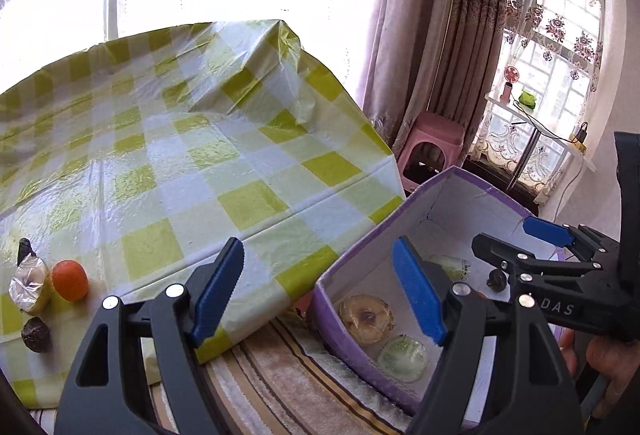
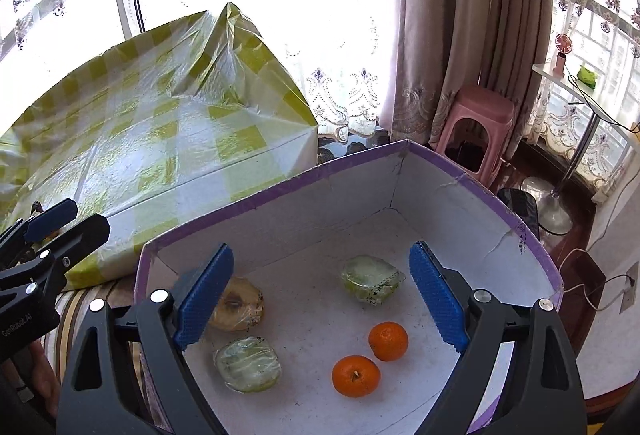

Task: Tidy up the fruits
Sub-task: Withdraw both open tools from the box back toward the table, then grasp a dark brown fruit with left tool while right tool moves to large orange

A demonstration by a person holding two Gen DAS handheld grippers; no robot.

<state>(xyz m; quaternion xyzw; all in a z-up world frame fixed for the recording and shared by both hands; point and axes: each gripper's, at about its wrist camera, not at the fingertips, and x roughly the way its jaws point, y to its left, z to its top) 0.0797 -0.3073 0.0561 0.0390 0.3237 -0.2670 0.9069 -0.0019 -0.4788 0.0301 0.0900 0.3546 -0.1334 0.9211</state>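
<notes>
A purple-rimmed white box (image 2: 400, 151) stands beside the checked table. In it lie two oranges (image 2: 356, 376) (image 2: 388, 341), two wrapped green fruits (image 2: 247, 364) (image 2: 372, 280) and a wrapped yellowish fruit (image 2: 236, 305). My right gripper (image 2: 322, 299) is open and empty above the box; it also shows in the left wrist view (image 1: 516, 255). My left gripper (image 1: 320, 295) is open and empty over the table's near edge and the box rim (image 1: 452, 171). On the table's left lie an orange (image 1: 69, 280), a wrapped fruit (image 1: 29, 287) and a dark round fruit (image 1: 36, 334).
The table (image 1: 200, 139) has a yellow-green checked plastic cloth. A striped rug (image 1: 272, 375) lies under the box. A pink stool (image 2: 476, 127) stands by the curtains, with a stand and cables to the right (image 2: 560, 195).
</notes>
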